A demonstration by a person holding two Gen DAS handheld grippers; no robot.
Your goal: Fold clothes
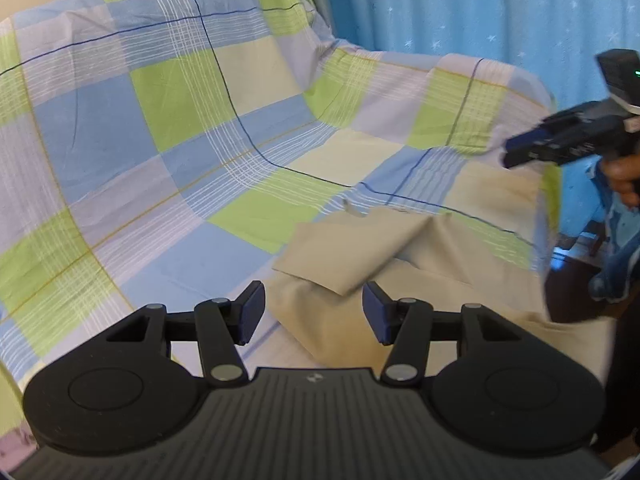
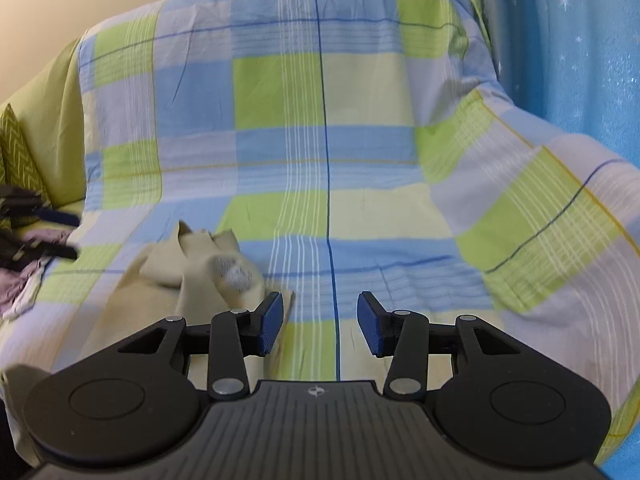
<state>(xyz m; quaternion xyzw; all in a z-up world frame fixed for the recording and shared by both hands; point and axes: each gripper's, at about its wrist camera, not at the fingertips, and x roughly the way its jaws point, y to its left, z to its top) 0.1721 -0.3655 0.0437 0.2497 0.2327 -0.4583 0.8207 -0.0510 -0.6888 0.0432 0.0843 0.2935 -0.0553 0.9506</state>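
Note:
A beige garment (image 1: 400,264) lies partly folded on the seat of a sofa draped in a blue, green and cream checked sheet (image 1: 168,112). My left gripper (image 1: 314,312) is open just above the garment's near left edge, with nothing between its fingers. In the right wrist view the same beige garment (image 2: 192,276) lies crumpled at the lower left. My right gripper (image 2: 320,324) is open over the bare checked sheet (image 2: 320,160), to the right of the cloth. The right gripper (image 1: 516,156) also shows at the right edge, held by a hand (image 1: 624,180).
A blue curtain with white stars (image 1: 480,8) hangs behind the sofa on the right. A pile of lilac and dark clothes (image 2: 20,284) and a green patterned cushion (image 2: 16,152) sit at the sofa's left end. The left gripper (image 2: 60,236) appears blurred there.

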